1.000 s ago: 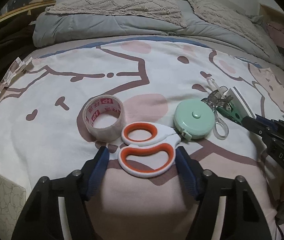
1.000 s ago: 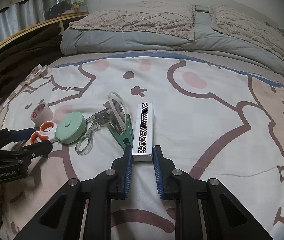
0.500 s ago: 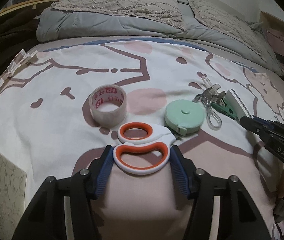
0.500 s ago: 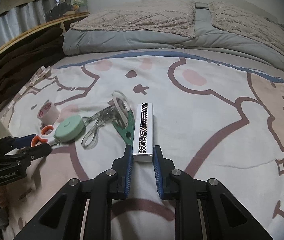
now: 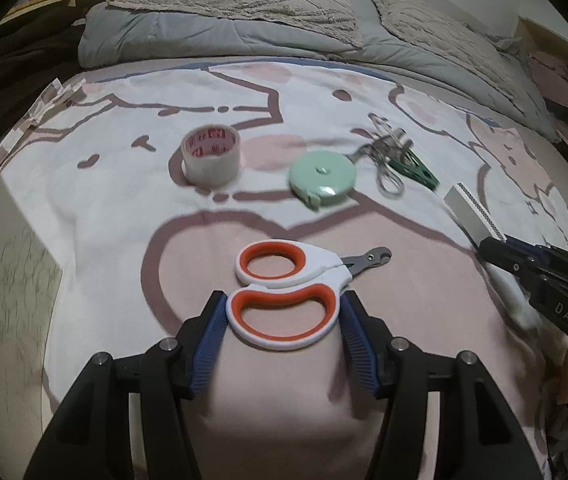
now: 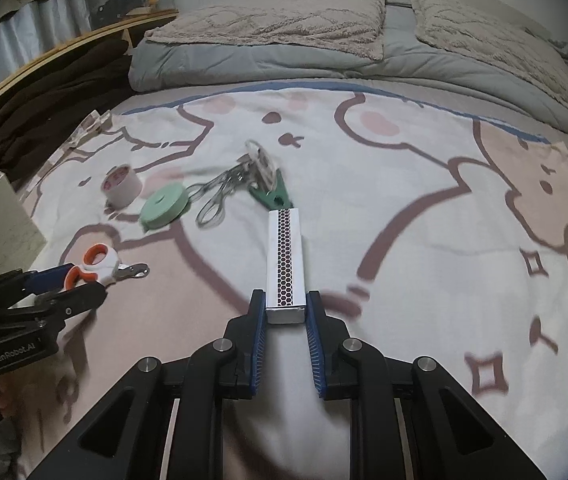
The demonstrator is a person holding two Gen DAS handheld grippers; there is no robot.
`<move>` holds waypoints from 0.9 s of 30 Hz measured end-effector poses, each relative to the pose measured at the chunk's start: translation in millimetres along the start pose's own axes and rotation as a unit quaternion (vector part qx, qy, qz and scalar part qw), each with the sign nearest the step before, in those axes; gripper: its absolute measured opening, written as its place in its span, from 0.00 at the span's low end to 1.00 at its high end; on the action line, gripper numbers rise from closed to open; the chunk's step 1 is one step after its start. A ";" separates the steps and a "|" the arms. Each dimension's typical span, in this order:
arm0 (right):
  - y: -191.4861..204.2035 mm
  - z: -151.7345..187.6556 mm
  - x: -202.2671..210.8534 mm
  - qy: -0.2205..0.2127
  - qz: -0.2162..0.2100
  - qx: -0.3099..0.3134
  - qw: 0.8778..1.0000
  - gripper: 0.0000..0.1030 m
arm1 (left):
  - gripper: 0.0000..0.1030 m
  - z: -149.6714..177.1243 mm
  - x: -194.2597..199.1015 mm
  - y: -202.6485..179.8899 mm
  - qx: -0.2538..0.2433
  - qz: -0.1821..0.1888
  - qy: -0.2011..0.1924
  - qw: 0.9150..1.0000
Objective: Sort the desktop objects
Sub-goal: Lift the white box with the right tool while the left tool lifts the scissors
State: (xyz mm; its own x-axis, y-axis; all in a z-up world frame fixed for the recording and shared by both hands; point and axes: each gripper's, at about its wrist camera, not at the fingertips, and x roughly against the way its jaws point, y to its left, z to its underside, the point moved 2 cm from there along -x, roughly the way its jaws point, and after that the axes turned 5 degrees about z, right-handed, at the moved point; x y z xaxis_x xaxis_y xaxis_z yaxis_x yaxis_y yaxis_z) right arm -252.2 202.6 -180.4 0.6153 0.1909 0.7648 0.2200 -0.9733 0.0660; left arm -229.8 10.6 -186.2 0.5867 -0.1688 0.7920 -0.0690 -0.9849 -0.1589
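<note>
Left gripper [image 5: 283,312] clamps the clippers [image 5: 284,294]; right gripper [image 6: 285,312] pinches the matchbox [image 6: 285,258] (honeycomb strip clearest here).

This is a bedroom in a home. A bed fills both views, spread with a cartoon-printed blanket [image 6: 404,208], a folded grey duvet [image 6: 284,60] and knitted beige pillows [image 6: 284,20] at its head. A wooden shelf [image 6: 44,64] runs along the left wall, holding what may be small plants or clutter, blurred.
</note>
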 end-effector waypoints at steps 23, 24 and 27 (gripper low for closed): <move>29.6 87.2 76.8 0.043 -0.082 -0.020 0.995 0.19 | 0.56 98.2 74.1 -19.3 -0.041 0.018 0.025 0.999; 32.1 90.7 80.2 0.043 -0.084 -0.018 0.995 0.19 | 0.56 101.2 76.8 -20.3 -0.042 0.019 0.024 0.999; 36.0 100.7 89.0 0.045 -0.084 -0.022 0.995 0.20 | 0.56 111.5 85.3 -22.7 -0.035 0.029 0.022 0.999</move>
State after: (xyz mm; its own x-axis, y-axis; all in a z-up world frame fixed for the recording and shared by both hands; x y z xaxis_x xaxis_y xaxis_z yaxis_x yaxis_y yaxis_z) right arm -113.3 197.4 -174.5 0.5021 0.3406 0.7949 0.2783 -0.9339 0.2244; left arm -88.2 22.9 -180.8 0.5446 -0.2262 0.8076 -0.1599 -0.9733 -0.1648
